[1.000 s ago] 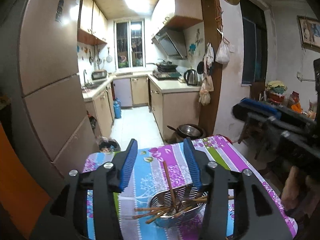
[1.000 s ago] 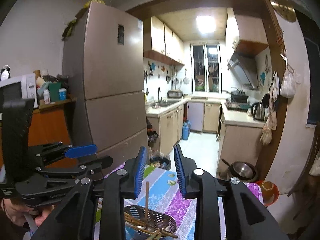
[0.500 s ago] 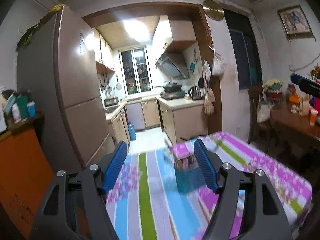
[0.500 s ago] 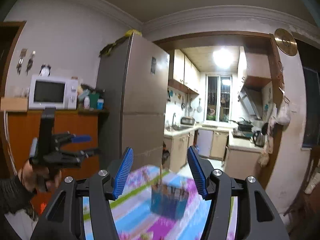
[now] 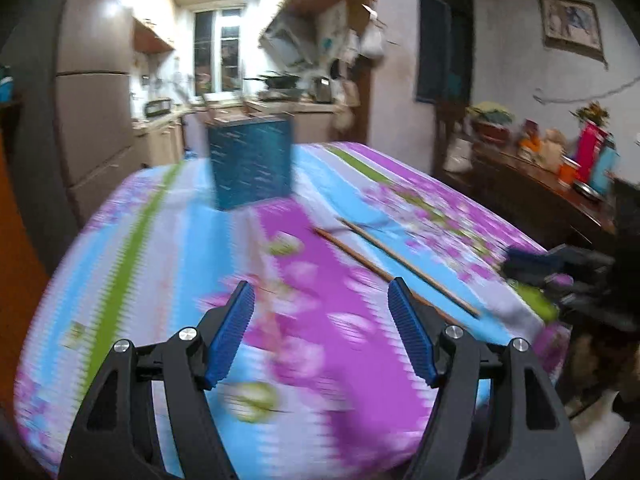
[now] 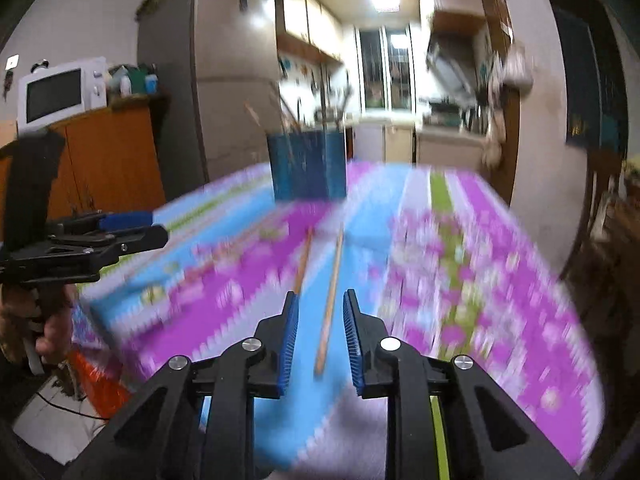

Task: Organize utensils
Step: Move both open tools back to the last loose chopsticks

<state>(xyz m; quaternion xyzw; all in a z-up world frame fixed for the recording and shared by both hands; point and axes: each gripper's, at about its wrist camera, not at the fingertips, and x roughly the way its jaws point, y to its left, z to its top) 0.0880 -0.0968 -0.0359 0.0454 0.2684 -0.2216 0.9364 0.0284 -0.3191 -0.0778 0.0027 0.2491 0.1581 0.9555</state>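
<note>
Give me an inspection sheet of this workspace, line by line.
Surface: striped floral tablecloth, blurred by motion.
Job's things: two wooden chopsticks lying side by side on the cloth; blue square utensil holder upright beyond them, sticks inside.
Clutter: nothing seen.
Grippers: left gripper jaws wide apart, empty; right gripper jaws apart, one chopstick between them, not clamped.
Cables: nothing seen on the cloth.
Surroundings: white microwave, kitchen behind.
</note>
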